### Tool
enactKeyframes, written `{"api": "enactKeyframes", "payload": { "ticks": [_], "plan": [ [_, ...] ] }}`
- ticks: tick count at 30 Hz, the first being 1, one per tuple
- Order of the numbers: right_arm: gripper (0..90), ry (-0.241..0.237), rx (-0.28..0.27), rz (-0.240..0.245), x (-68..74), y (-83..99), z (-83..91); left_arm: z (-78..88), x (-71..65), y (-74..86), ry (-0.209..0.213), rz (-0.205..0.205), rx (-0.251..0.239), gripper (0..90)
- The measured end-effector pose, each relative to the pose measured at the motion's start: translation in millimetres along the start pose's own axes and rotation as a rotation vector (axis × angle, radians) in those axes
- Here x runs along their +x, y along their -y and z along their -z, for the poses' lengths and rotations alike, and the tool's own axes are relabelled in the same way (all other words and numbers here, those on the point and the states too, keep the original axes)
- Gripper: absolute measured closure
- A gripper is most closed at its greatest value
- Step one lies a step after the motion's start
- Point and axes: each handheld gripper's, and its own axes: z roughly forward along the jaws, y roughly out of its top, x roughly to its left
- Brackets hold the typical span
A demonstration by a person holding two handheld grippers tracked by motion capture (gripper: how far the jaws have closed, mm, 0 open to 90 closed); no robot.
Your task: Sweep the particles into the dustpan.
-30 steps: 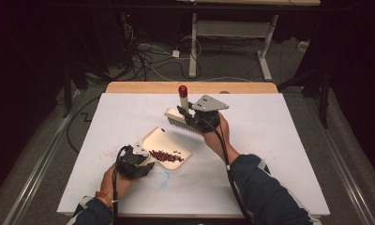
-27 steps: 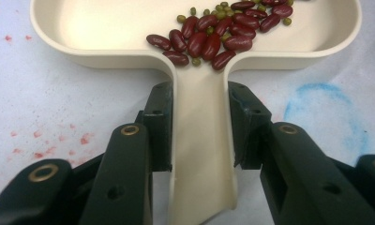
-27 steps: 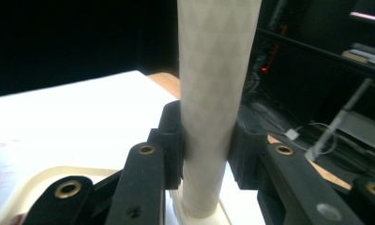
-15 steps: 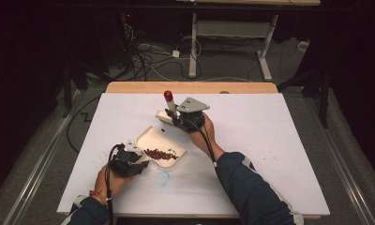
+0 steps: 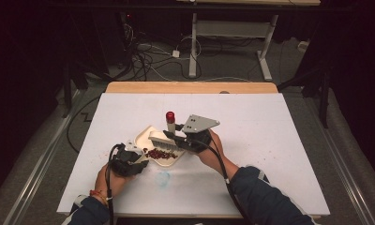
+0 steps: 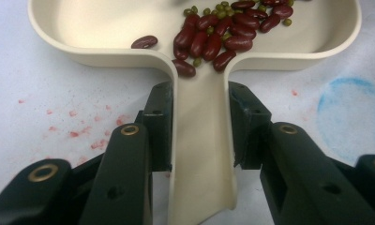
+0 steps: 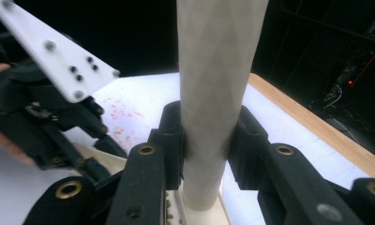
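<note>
2 hand-held grippers are engaged in a sweeping operation on the white table. The left gripper is clamped on the flat handle of a cream plastic dustpan, with 1 black jaw pressing on each handle edge; in the high view the dustpan lies flat on the table just ahead of the left hand. The right gripper is clenched on the pale cylindrical handle of a small brush, whose red tip and white head stand over the pan's far side. Step in hand, as judged: brushing loose beans into the pan, with the brush head now at or just above the pan's interior; contact with the pan floor cannot be confirmed. The beans form a mixed pile of glossy dark-red kidney-shaped pieces and small round green ones, gathered near the throat where the tray narrows into the handle. The pan has a smooth matte surface, a rounded raised rim and a shallow channel-shaped handle. Faint red specks and 1 pale blue smudge mark the table. The next move likely calls for a short, low stroke toward the handle throat while the left gripper holds the pan level to prevent spillage.
</note>
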Motion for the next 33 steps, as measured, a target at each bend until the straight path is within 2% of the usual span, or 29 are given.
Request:
{"api": "enactKeyframes", "payload": {
  "ticks": [4,7,9,11,15,16,17,18,19,21,24,26,29,33],
  "plan": [
    [70.3,0.049,-0.023,0.036,-2.0,-0.8,16.0,0.4,-3.3,-0.7,0.003,-0.024,0.004,63.3],
    [70.3,0.075,-0.028,0.028,-6.6,0.6,20.2,0.8,-6.8,-1.1,0.014,-0.049,0.006,63.3],
    [70.2,0.115,-0.010,0.021,-11.3,4.1,22.3,1.1,-10.1,-1.9,0.016,-0.059,0.006,63.3],
    [70.2,0.122,0.003,0.021,-11.5,7.1,21.9,1.2,-13.3,-2.3,0.015,-0.068,0.010,63.3],
    [70.2,0.116,0.035,0.028,-5.5,10.3,18.3,-1.1,-19.0,-2.3,-0.005,-0.046,-0.005,63.3],
    [70.2,0.099,0.047,0.027,1.7,11.0,16.1,-1.8,-20.5,-2.3,-0.006,-0.039,-0.009,63.4],
    [70.2,0.099,0.047,0.027,1.7,11.0,16.1,-2.4,-22.2,-2.4,-0.015,-0.040,-0.006,63.4],
    [70.1,0.095,0.066,0.044,10.1,8.7,15.1,-3.3,-24.3,-2.5,-0.024,-0.029,-0.010,63.4],
    [70.1,0.095,0.066,0.044,10.1,8.7,15.1,-3.7,-26.1,-2.3,-0.026,-0.019,-0.012,63.4],
    [70.2,0.082,0.072,0.043,18.1,6.4,15.5,-3.4,-28.4,-2.3,-0.039,-0.028,-0.006,63.4],
    [70.0,0.056,0.087,0.018,31.8,3.7,17.5,-4.1,-28.1,-0.8,-0.023,0.029,-0.027,63.2],
    [69.9,0.055,0.090,0.006,34.6,4.1,17.8,-4.3,-28.1,-0.4,-0.024,0.026,-0.020,63.3],
    [69.7,0.067,0.106,0.017,43.0,3.6,19.9,-3.7,-30.4,-1.0,-0.034,0.019,-0.019,63.3],
    [69.9,0.055,0.094,-0.022,44.2,3.0,23.7,-3.6,-31.0,-0.9,-0.037,0.019,-0.017,63.3]
  ]
}}
